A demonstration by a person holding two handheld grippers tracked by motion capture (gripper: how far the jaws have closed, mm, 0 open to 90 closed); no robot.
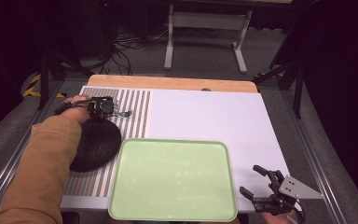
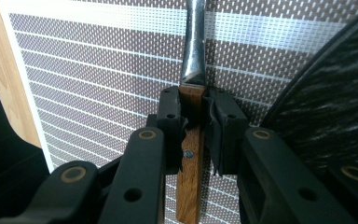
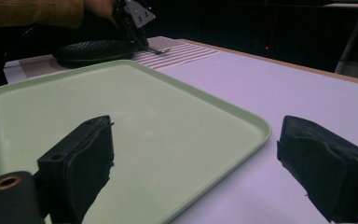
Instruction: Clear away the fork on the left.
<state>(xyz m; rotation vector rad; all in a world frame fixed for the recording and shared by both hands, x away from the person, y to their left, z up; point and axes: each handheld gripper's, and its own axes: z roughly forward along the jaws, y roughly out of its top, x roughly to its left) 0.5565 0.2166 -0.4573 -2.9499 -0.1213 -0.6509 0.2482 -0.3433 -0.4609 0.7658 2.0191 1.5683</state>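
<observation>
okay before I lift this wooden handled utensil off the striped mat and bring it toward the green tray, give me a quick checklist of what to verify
1. Left gripper shut on the utensil's wooden handle: ok, jaws pinch it from both sides near the metal neck.
2. Handle centred between the pads: ok.
3. Utensil's working end: cannot tell, it runs out of the left gripper view.
4. Green tray bare and ready to receive: ok.
5. Right gripper out of the path: ok, open, off the tray's right edge.
6. Black round mat beside the left gripper: cannot tell whether it touches the utensil.
</observation>
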